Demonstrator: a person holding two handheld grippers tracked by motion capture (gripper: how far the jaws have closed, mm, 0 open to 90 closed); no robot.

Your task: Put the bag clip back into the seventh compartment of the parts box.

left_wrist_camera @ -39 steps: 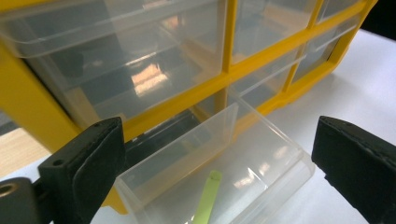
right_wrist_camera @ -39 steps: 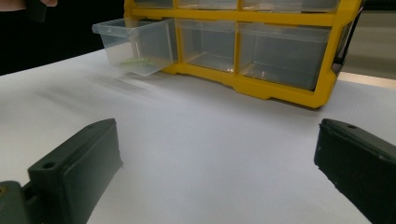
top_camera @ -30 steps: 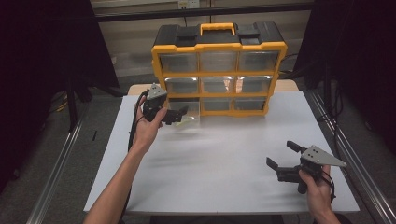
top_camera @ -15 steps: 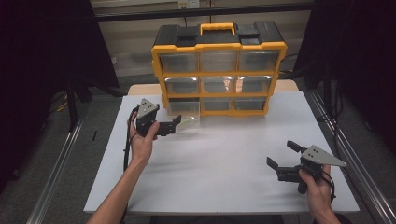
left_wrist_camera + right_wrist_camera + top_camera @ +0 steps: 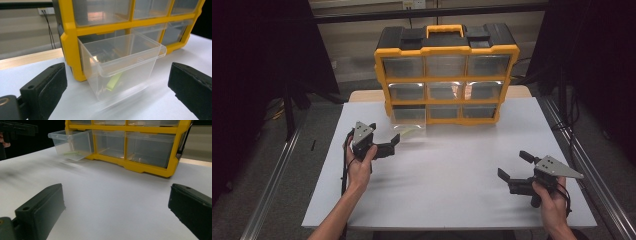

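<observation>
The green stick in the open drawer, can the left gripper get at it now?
Probably yes: the clear drawer is pulled out, open-topped, right ahead of the left gripper, whose jaws are wide apart. The green stick lies deep, though.

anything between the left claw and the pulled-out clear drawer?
No. In the left gripper view, bare white table separates the open left claw from the clear drawer, which holds a yellow-green item.

our left gripper and right gripper are black, each topped by a grey three-cornered plate; black cables trail; our forearms are bare.
</observation>
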